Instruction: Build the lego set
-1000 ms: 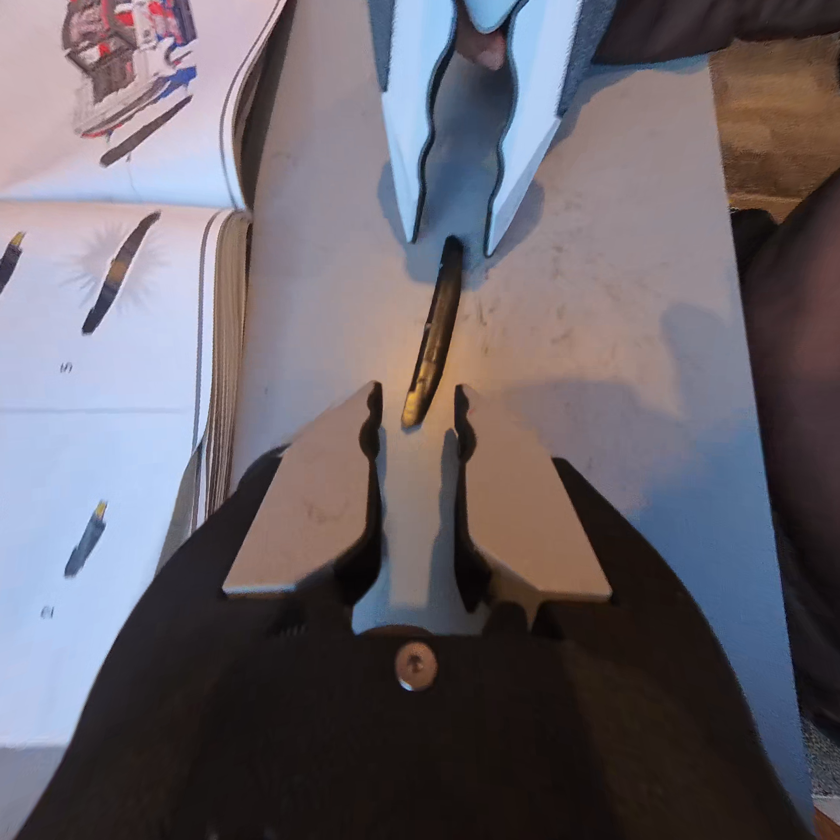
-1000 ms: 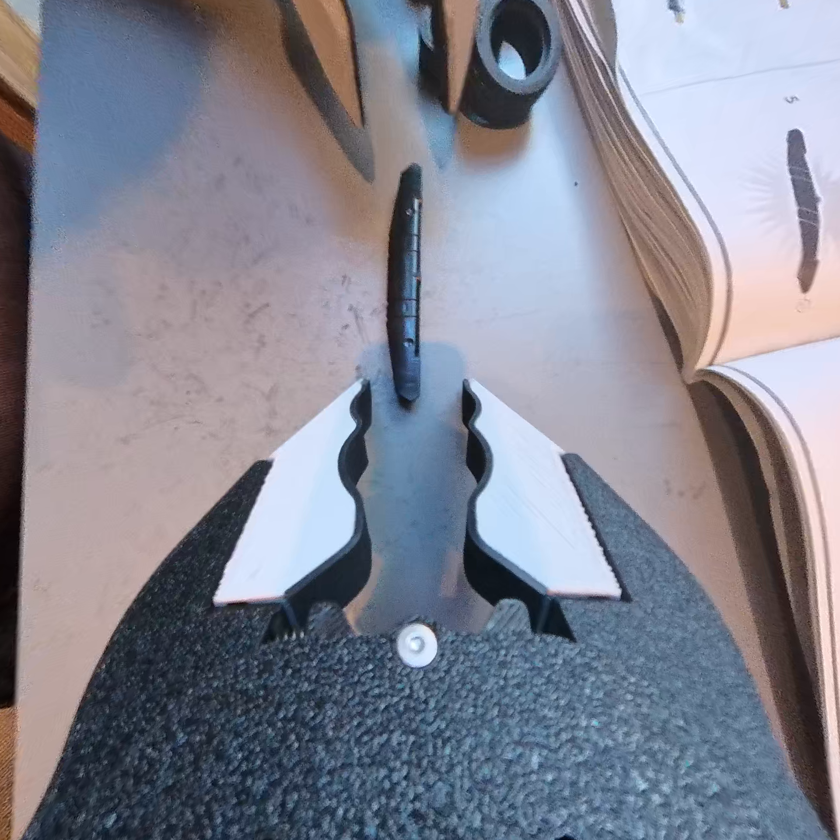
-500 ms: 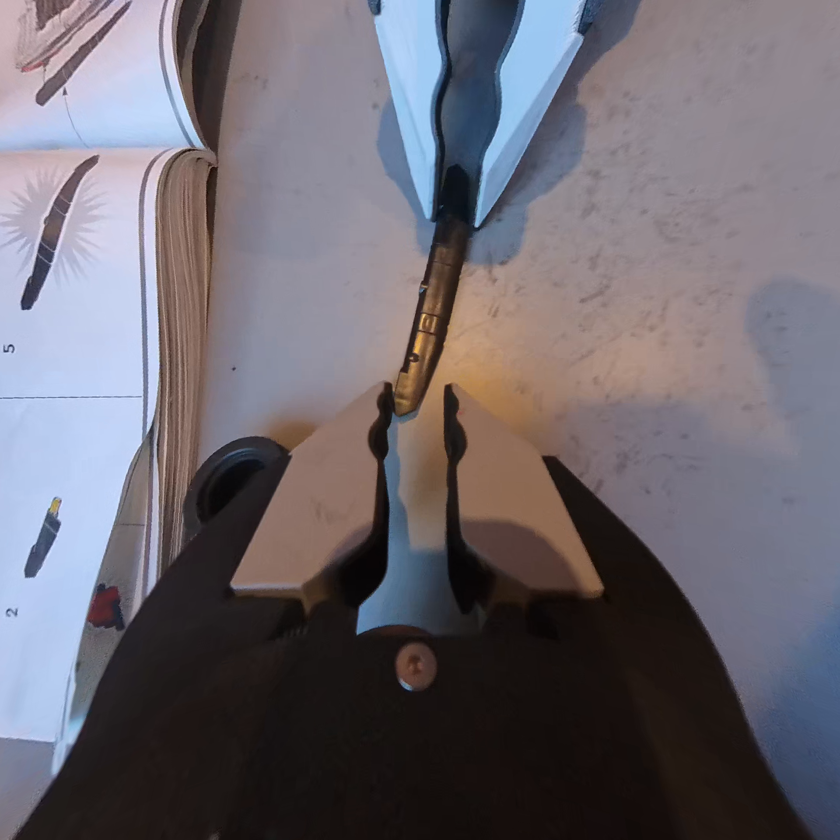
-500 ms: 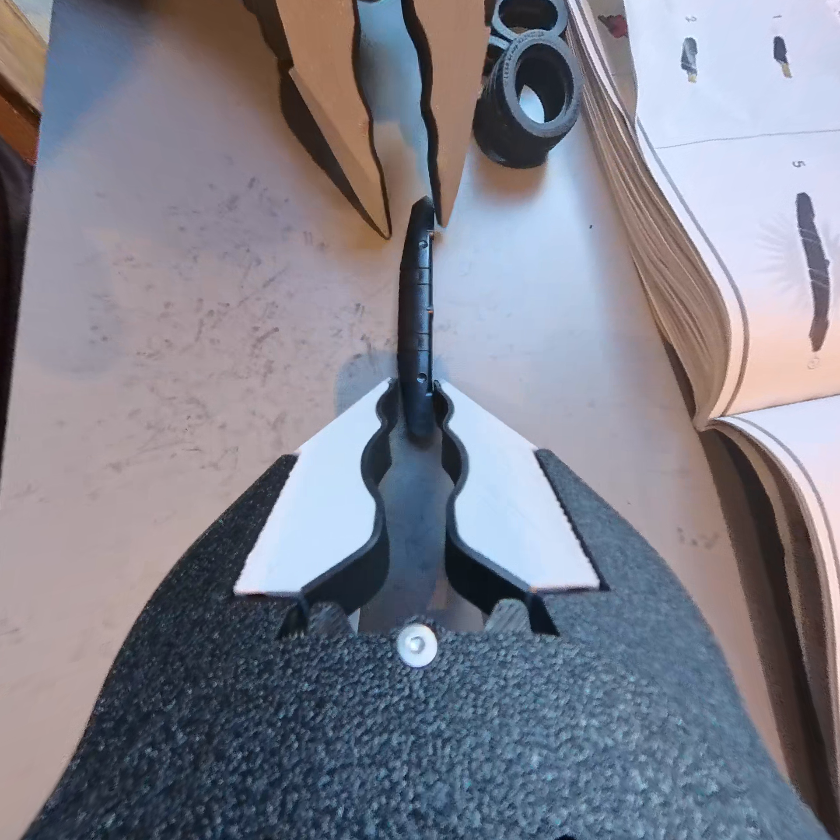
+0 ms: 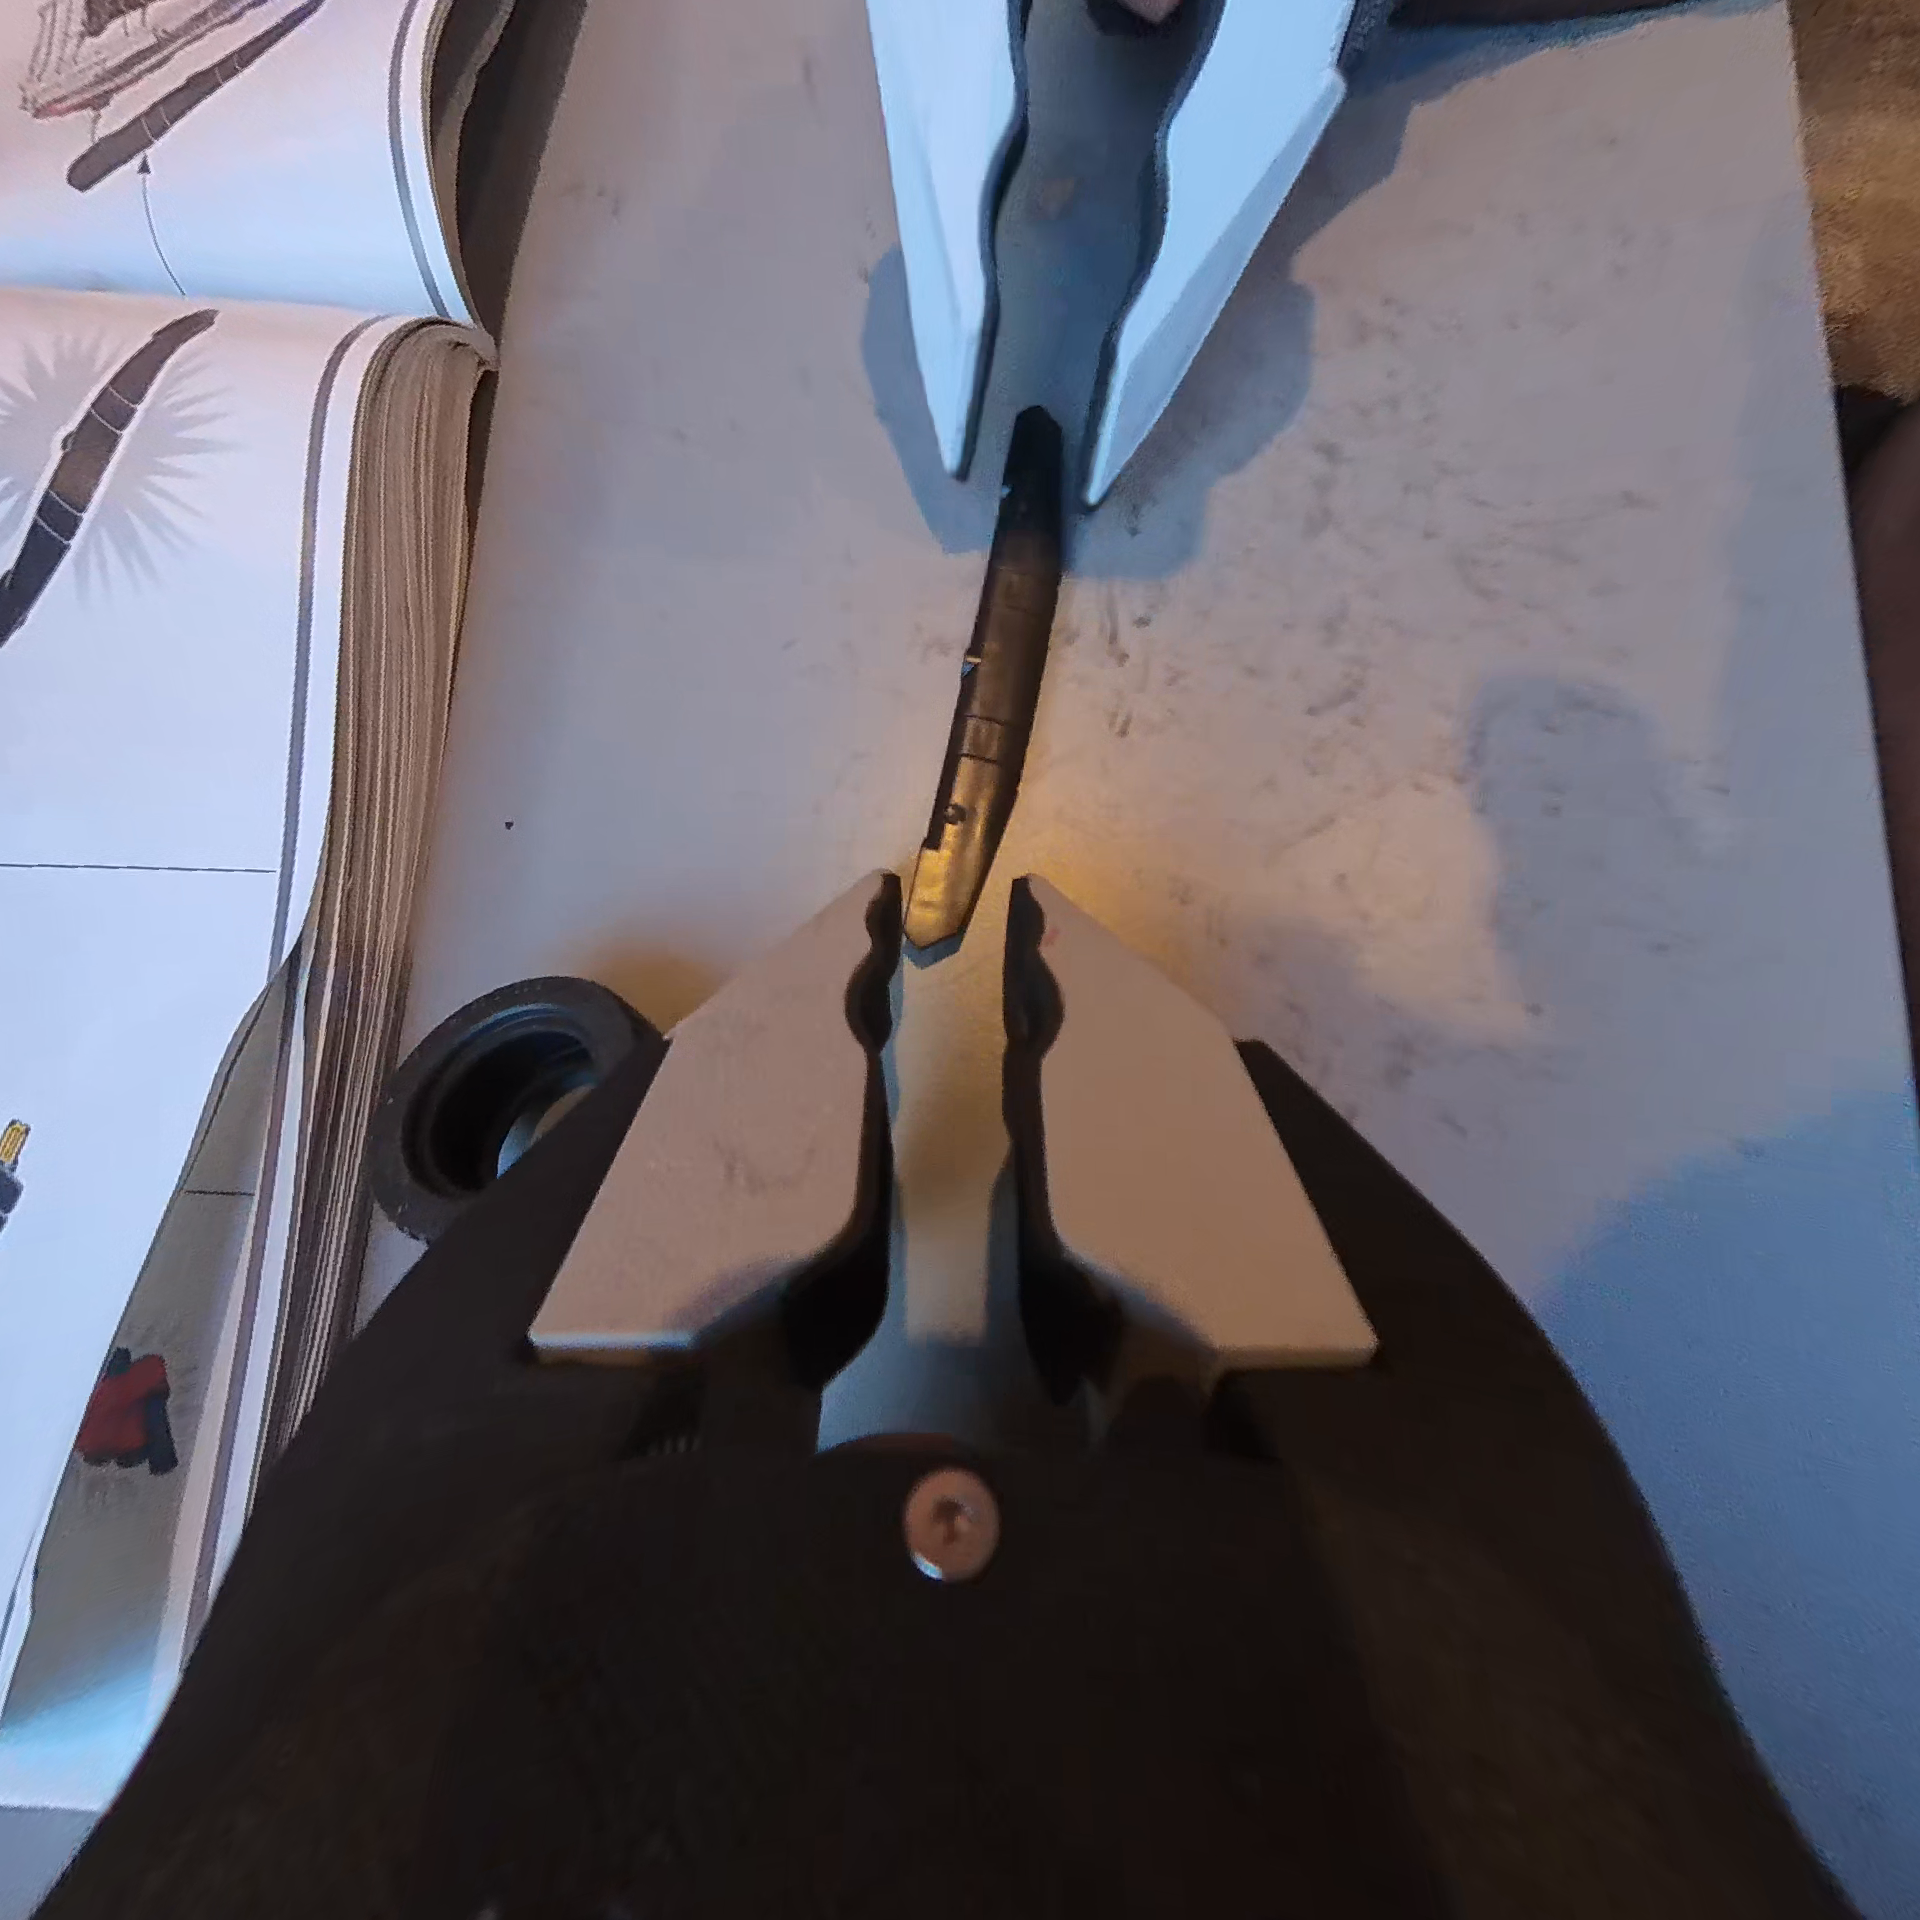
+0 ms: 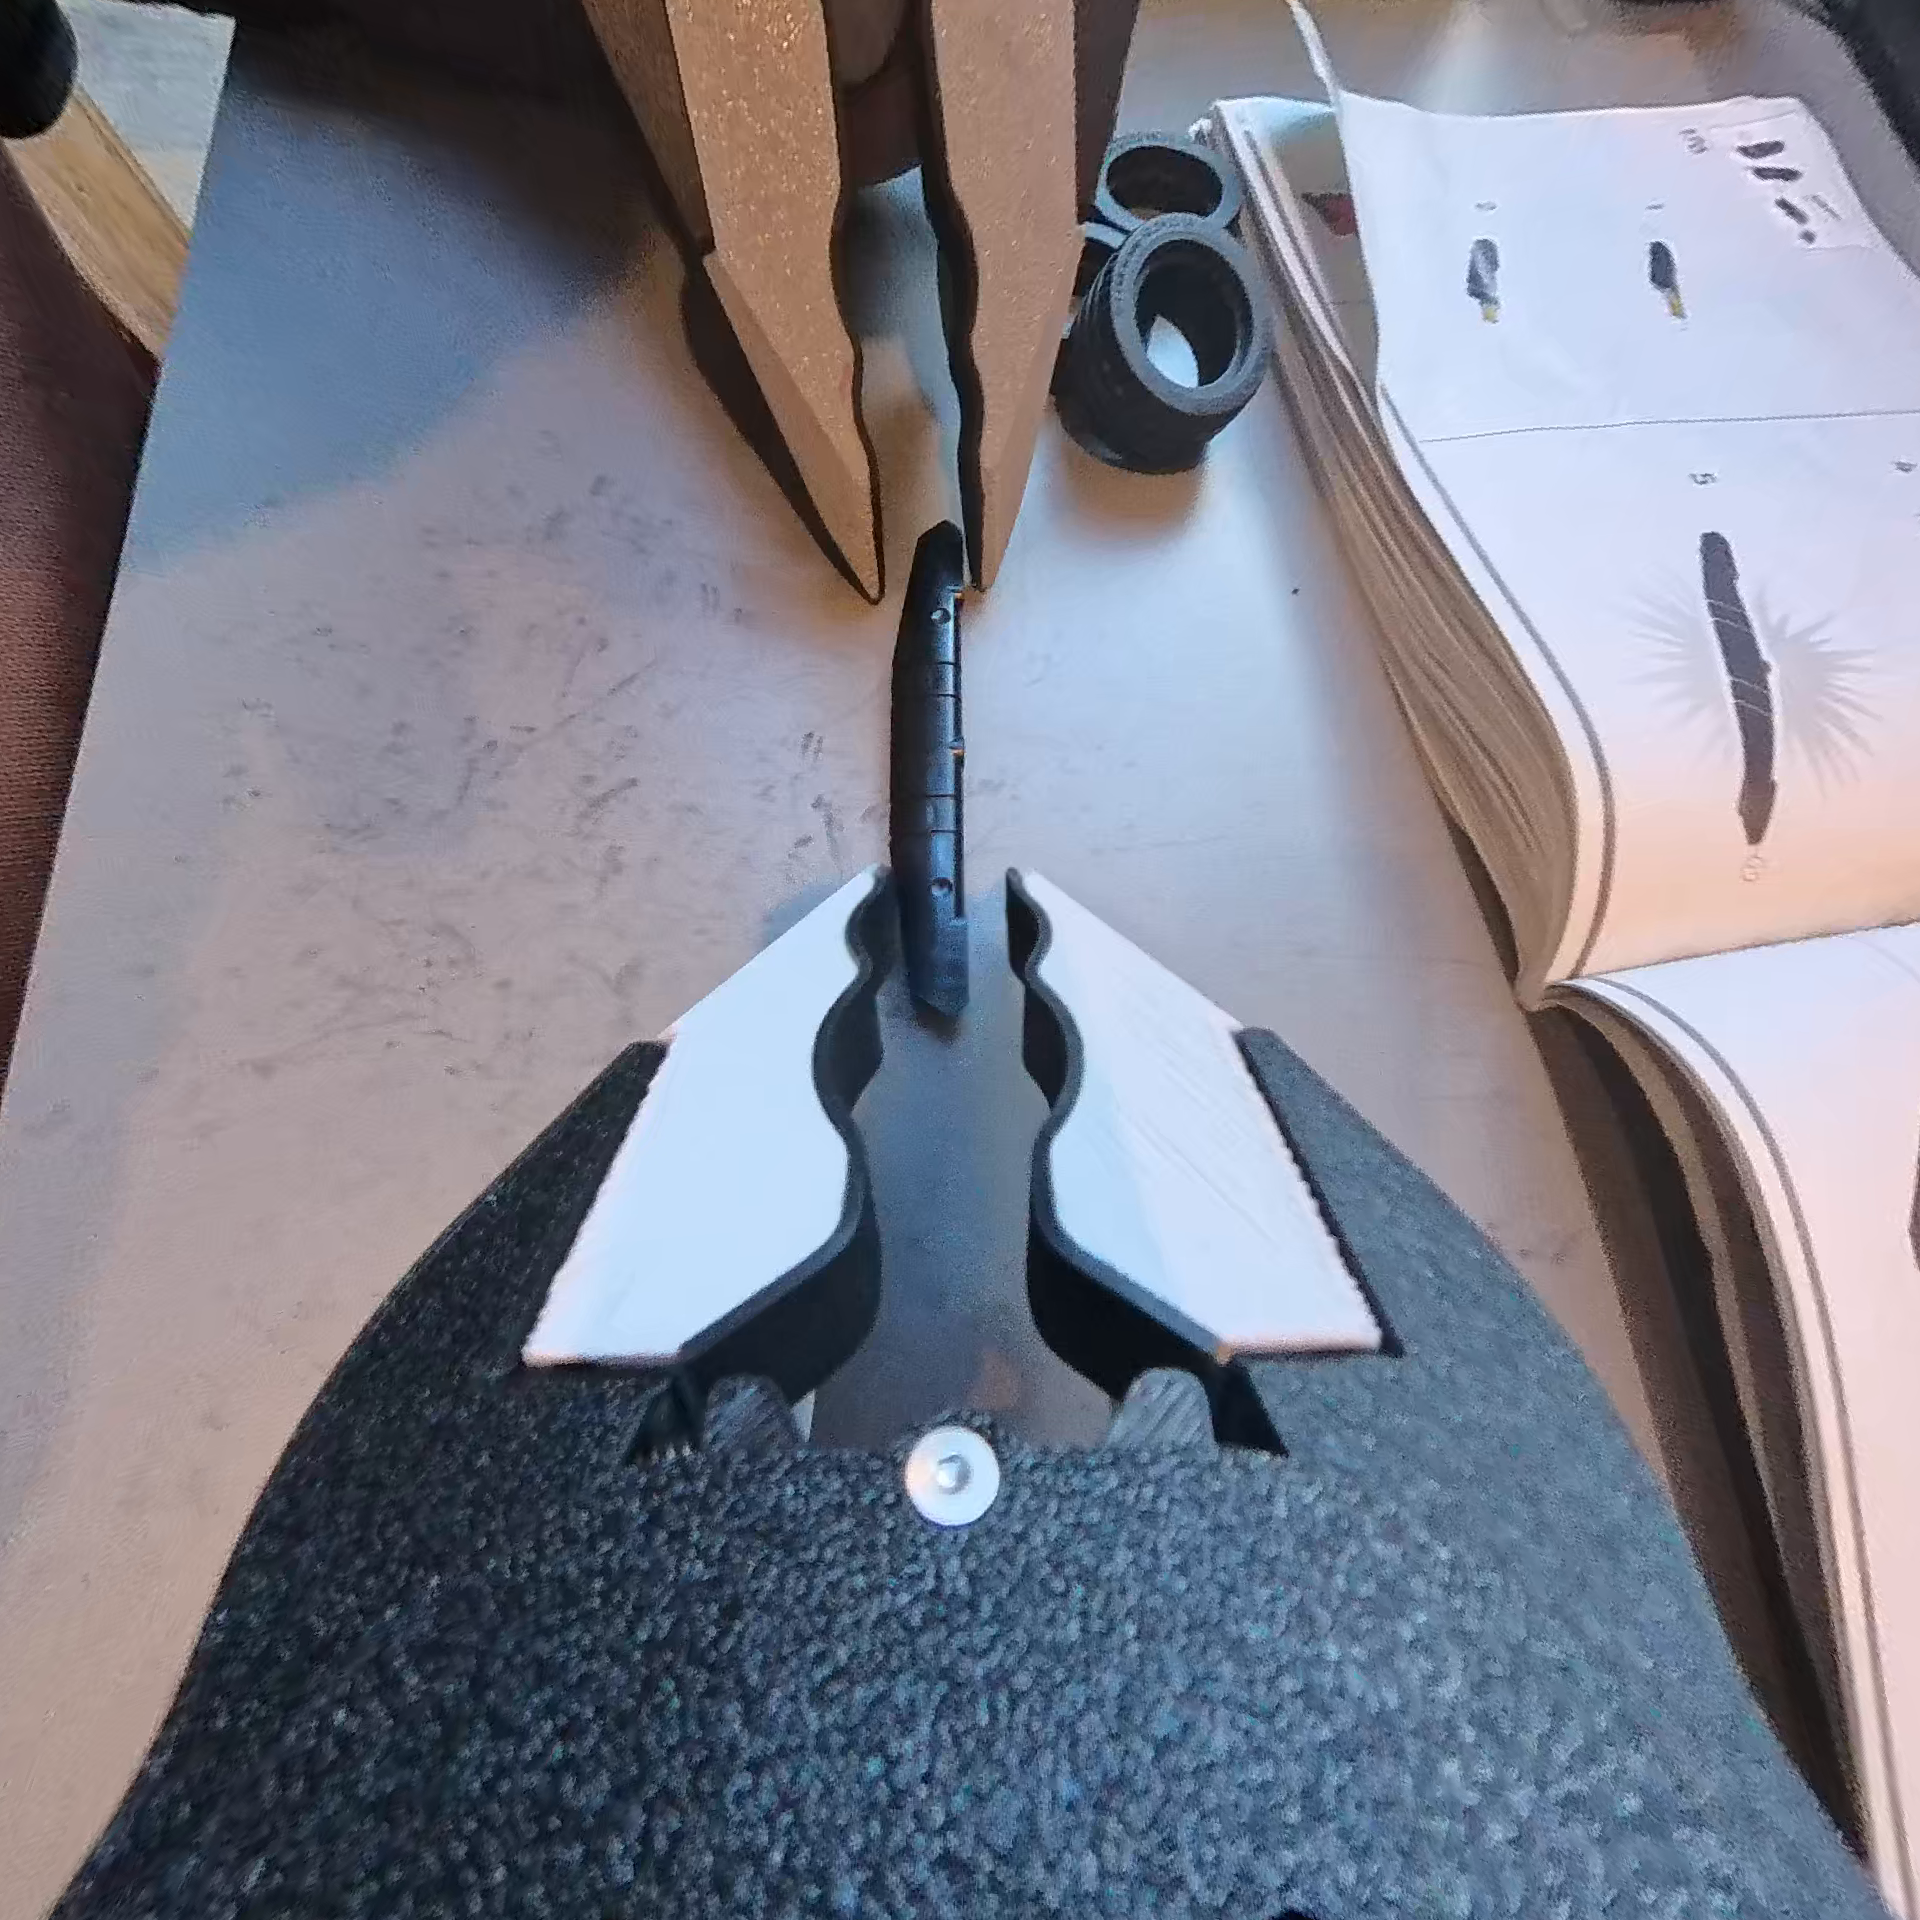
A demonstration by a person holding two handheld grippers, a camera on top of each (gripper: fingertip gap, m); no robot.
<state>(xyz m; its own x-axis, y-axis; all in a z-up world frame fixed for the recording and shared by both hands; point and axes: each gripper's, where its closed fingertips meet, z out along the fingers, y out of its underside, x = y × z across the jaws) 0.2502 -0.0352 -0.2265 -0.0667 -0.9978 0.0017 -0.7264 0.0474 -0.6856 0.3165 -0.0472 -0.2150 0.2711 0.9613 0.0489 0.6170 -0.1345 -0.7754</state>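
Note:
A long, curved black lego piece (image 5: 1003,675) lies on the pale table (image 5: 1455,727), between my two grippers. My left gripper (image 5: 954,894), with tan fingers, is open, and the near tip of the piece sits between its fingertips. My right gripper (image 6: 945,883), with white fingers, is open around the other end of the piece (image 6: 928,727), without pinching it. In the left wrist view the right gripper (image 5: 1029,483) faces me from the top. In the right wrist view the left gripper (image 6: 925,587) stands at the top, one fingertip touching the piece.
An open instruction booklet (image 5: 156,727) lies on the left of the left wrist view and on the right of the right wrist view (image 6: 1662,623). Black rubber tyres (image 6: 1174,343) stand beside it; one (image 5: 488,1101) is next to my left finger. The table edge (image 5: 1813,623) runs nearby.
Half a second ago my right gripper was closed on the end of the black piece; now it has opened and the piece lies loose. My left gripper came up to the other end.

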